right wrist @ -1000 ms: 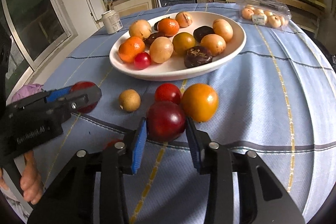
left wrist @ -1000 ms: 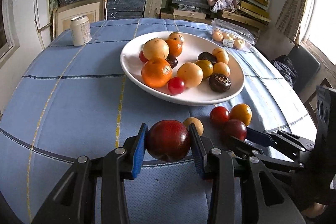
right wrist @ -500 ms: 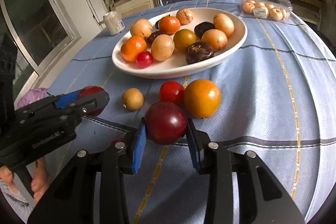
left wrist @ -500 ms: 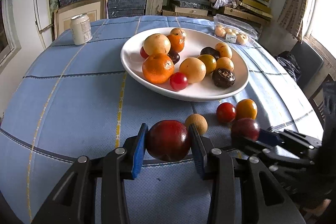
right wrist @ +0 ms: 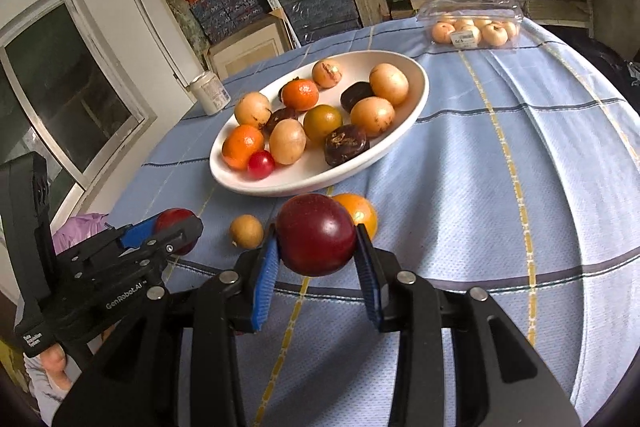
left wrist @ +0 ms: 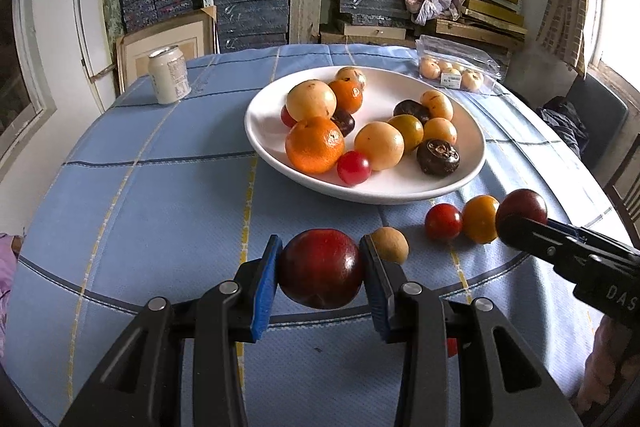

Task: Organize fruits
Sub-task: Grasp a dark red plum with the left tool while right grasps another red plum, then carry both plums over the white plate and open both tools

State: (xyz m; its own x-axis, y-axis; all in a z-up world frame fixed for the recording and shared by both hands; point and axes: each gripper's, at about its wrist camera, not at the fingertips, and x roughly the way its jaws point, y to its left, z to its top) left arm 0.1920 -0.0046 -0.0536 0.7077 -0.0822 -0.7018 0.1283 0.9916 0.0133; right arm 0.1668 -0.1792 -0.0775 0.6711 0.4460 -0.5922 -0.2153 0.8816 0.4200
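Blue checked tablecloth (left wrist: 160, 195) bearing a white bowl (left wrist: 264, 131) of mixed fruit, ahead of both jaw pairs. Left gripper (left wrist: 320, 275): jaws narrowly parted, pads clamping a dark red plum (left wrist: 320, 273). Right gripper (right wrist: 316, 247): jaws likewise clamped on a second red plum (right wrist: 314, 233), raised clear of the cloth. Loose beyond the jaws: orange fruit (left wrist: 480, 219), red tomato (left wrist: 442, 221), small tan fruit (left wrist: 390, 243).
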